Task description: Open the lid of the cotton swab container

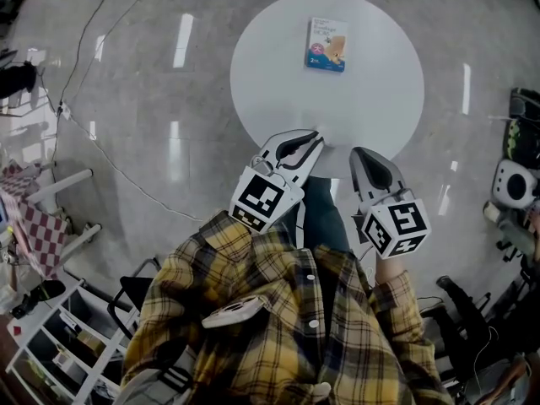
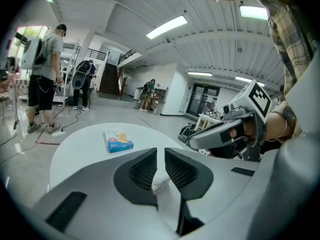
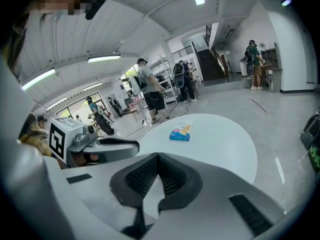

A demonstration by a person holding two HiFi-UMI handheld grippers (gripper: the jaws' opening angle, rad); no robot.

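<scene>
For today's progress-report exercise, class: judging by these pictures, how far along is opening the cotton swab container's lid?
Done: nothing visible; the cotton swab container lies flat on the far side of the round table, apparently closed. In hand: nothing; the left gripper and right gripper are shut and empty by the table's near edge, apart from it. Left: reach it, steady it, open the lid.

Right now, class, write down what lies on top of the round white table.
A blue cotton swab box lies flat on the table; nothing else shows. From above, the left gripper and right gripper hide part of its near rim.
</scene>
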